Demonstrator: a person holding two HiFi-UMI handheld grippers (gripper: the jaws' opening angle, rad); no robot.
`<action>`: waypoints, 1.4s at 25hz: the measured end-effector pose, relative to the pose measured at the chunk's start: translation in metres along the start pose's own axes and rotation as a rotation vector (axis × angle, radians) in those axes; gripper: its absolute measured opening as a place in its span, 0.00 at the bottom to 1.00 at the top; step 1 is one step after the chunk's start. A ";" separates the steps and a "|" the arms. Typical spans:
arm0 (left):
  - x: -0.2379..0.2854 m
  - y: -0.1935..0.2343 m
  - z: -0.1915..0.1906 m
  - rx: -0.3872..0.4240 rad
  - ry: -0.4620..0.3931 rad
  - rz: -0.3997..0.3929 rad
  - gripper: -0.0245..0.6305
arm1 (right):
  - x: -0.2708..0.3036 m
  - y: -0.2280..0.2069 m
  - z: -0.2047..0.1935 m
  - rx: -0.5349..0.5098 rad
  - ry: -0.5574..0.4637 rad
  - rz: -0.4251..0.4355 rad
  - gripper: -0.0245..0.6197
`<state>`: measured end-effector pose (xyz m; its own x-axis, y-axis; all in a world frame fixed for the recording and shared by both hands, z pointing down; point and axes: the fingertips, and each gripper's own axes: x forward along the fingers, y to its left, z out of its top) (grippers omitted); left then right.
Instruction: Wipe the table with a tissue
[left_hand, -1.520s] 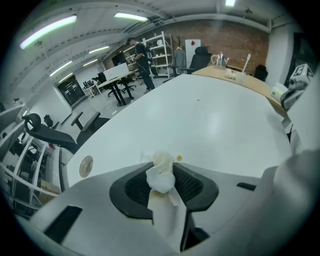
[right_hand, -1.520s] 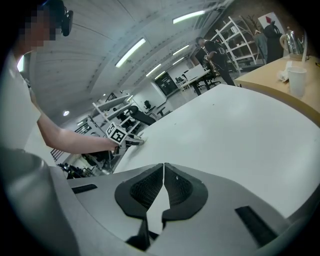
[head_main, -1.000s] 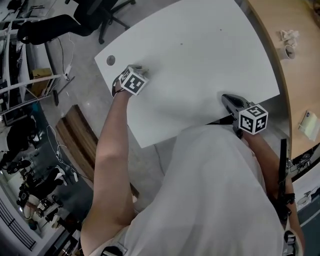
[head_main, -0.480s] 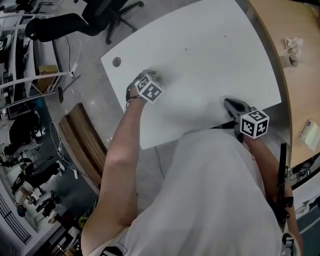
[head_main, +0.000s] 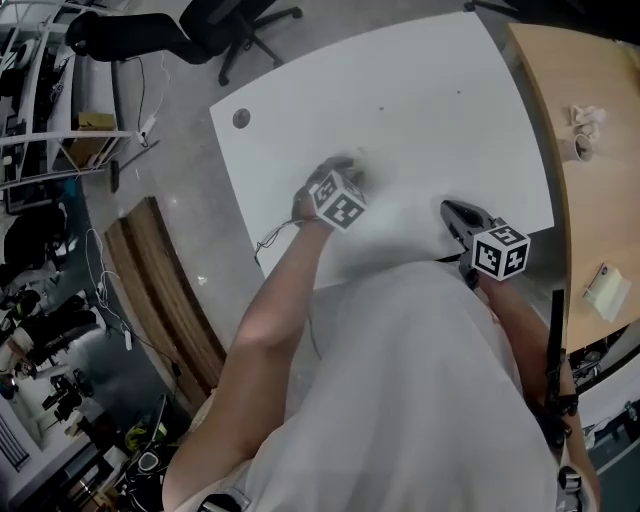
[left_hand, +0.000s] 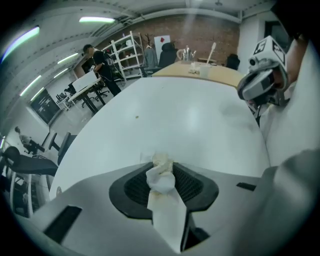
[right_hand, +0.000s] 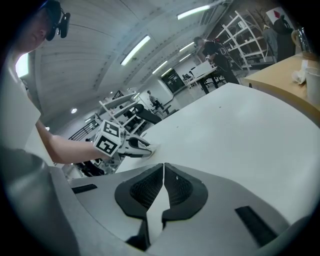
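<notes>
Left gripper (left_hand: 162, 165): closing its 2 jaws on a crumpled white paper tissue (left_hand: 166, 212), pinching the wad along their length so that a twisted tip is sticking out past them.
Tissue position: the tip is sitting at the surface of the wide white curved-edge bench (head_main: 420, 90), left of its middle and toward the near edge. Contact is looking likely, not certain.
Left gripper angle: pointing steeply down, which is presenting the soft wad rather than the hard jaws to the surface.
Grip reasoning: a tight pinch on a bunched wad is probably stopping the paper from unfolding or dragging free during a stroke.
Right gripper (right_hand: 163, 166): jaws meeting at the tips, holding nothing. It is hovering low over the bench's near right edge, well apart from the left gripper and seemingly parked clear of the wiping path.
Step in hand: reading as mid-wipe, with much of the bench not yet reached.
Bench surface: showing no obvious spill. A small round grey grommet (head_main: 241, 118) is sitting near the far left corner.
Risk: only a small tip is touching, so each stroke is probably covering a narrow strip.
</notes>
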<state>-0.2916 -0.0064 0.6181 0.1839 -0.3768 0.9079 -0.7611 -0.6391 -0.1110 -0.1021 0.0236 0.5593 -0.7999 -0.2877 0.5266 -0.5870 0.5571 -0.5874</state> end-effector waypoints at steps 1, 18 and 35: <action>-0.003 -0.007 0.007 -0.022 -0.027 0.004 0.22 | 0.001 0.000 0.003 -0.003 -0.001 -0.001 0.07; -0.039 -0.007 0.046 -0.365 -0.198 0.074 0.22 | 0.017 -0.014 0.053 -0.068 0.019 0.065 0.07; -0.025 0.037 0.091 -0.332 -0.181 0.193 0.22 | 0.010 -0.061 0.088 -0.072 -0.003 0.160 0.07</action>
<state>-0.2678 -0.0821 0.5542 0.1020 -0.5987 0.7945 -0.9459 -0.3056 -0.1089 -0.0849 -0.0821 0.5464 -0.8830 -0.1926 0.4281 -0.4415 0.6506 -0.6179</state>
